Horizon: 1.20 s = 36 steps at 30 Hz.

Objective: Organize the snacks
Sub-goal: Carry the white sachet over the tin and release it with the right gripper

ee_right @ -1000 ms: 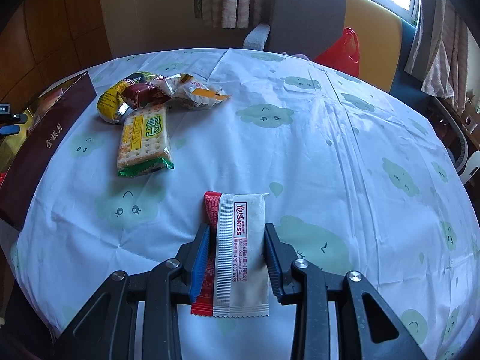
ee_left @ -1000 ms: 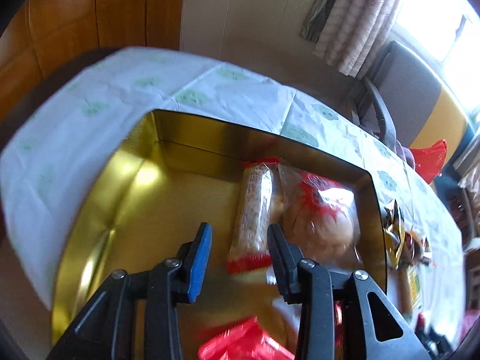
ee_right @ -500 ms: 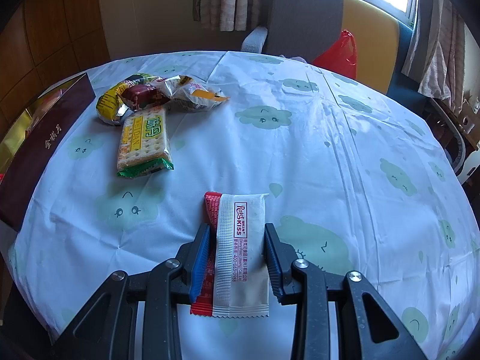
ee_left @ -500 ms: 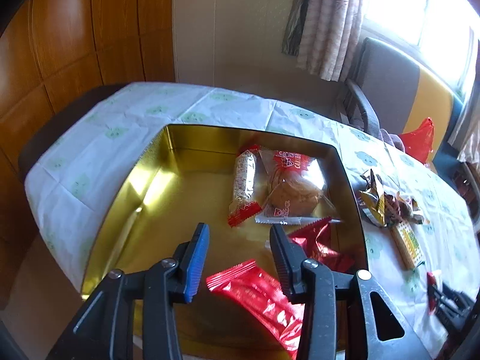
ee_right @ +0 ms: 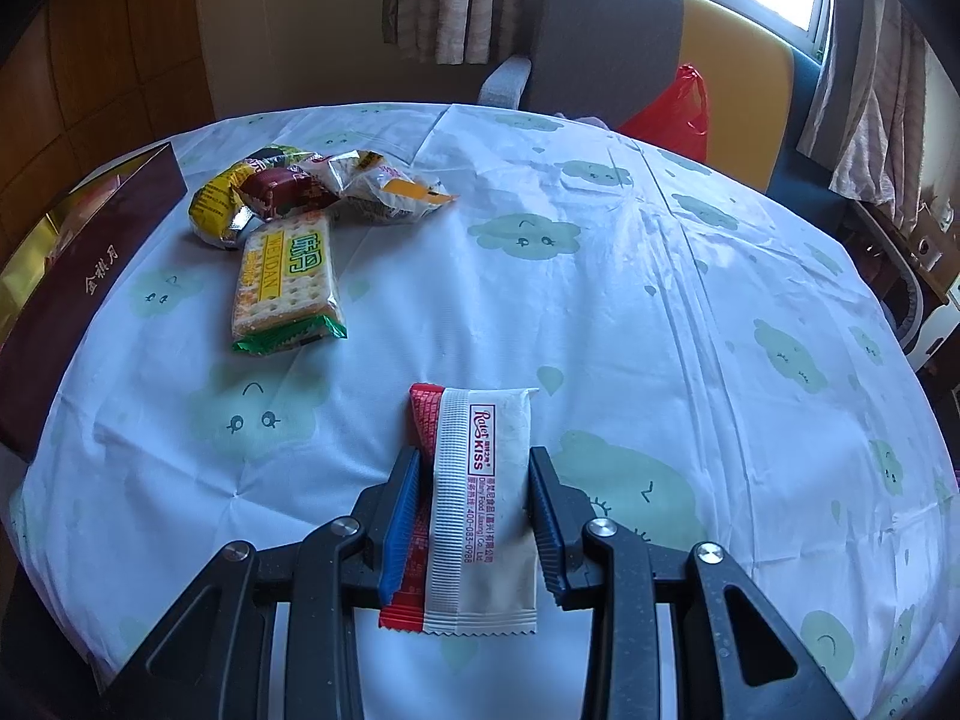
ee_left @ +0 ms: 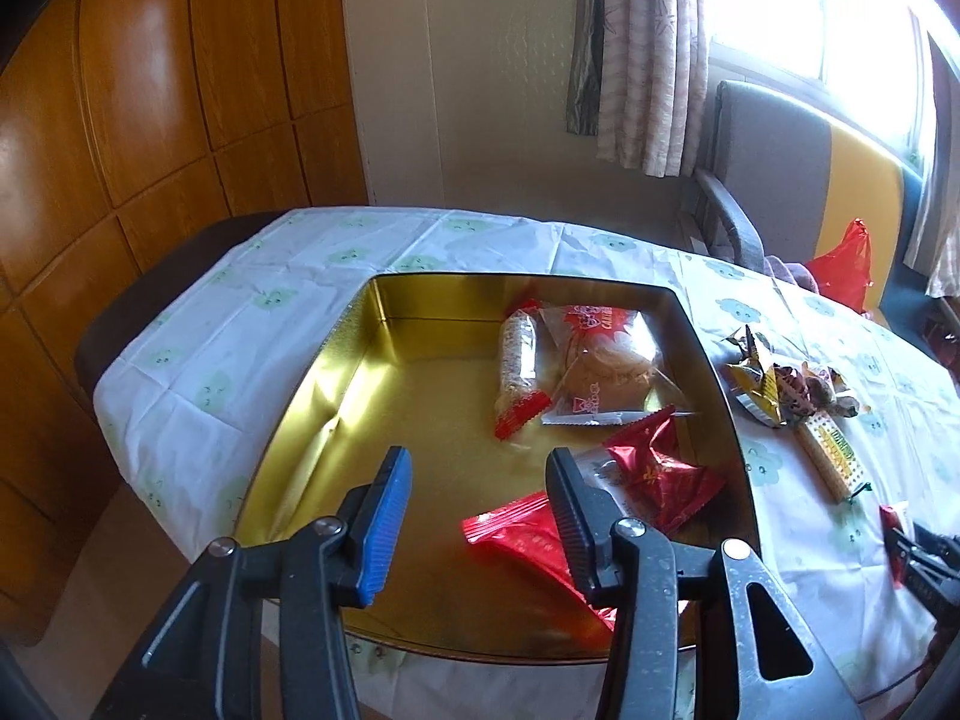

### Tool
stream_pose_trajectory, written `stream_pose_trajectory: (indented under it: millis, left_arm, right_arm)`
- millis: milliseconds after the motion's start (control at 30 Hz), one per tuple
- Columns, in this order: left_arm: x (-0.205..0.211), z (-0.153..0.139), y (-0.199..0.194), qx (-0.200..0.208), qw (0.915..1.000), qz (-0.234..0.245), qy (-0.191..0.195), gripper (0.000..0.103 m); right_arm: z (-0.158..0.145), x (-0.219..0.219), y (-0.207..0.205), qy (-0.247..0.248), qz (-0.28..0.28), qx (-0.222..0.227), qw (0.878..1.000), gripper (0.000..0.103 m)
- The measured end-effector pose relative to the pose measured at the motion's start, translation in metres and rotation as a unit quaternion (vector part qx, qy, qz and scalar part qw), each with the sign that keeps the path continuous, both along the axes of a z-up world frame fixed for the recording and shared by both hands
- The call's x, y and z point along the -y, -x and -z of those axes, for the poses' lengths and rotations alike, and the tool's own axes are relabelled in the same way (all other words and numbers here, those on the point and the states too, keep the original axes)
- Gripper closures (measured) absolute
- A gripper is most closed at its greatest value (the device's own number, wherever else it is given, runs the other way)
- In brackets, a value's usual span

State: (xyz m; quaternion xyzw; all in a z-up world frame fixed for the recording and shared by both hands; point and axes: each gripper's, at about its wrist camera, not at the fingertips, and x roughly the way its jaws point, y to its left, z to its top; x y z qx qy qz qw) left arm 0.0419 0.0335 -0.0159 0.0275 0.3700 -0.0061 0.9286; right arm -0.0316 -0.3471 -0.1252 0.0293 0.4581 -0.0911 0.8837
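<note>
My left gripper [ee_left: 477,480] hovers over the near part of the gold tin [ee_left: 360,348]; its jaws are opening and nothing is between them. In the tin lie a rice-cracker roll [ee_left: 517,360], a clear cake packet [ee_left: 606,366] and two red packets [ee_left: 660,474] [ee_left: 522,540]. My right gripper [ee_right: 474,468] is shut on a white and red packet [ee_right: 483,516] that rests on the tablecloth. A green cracker packet [ee_right: 285,288] and a small pile of snack packets [ee_right: 270,198] lie on the cloth beside the tin's maroon side [ee_right: 90,276].
A round table with a white cloud-print cloth [ee_right: 660,300] bears everything. Behind it stand a grey and yellow chair [ee_right: 630,30] with a red bag [ee_right: 678,108], and curtains. Wood panelling [ee_left: 150,120] runs along the left. The table's edge is close below both grippers.
My left gripper has drawn back and up from deep in the tin and its jaws have widened; a red packet now lies in the tin's near part. The right gripper has not moved.
</note>
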Motion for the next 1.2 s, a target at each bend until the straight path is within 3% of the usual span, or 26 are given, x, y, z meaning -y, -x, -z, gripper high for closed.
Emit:
stream_pose_trajectory:
  millis: [333,1067,1200]
  left_arm:
    - [-0.001,-0.005,0.011,0.027,0.9994,0.000,-0.021,0.055]
    - [-0.001,-0.011,0.017,0.041,0.9987,0.003,-0.030,0.053]
    - [-0.003,-0.011,0.017,0.041,0.9987,0.001,-0.031,0.053]
  right_arm:
    - [0.000,0.000,-0.001,0.003,0.005,-0.002,1.000,0.068]
    - [-0.002,-0.007,0.000,0.005,0.013,-0.008,1.000,0.072]
    - [-0.006,-0.007,0.000,-0.032,0.014,-0.009,0.999,0.073]
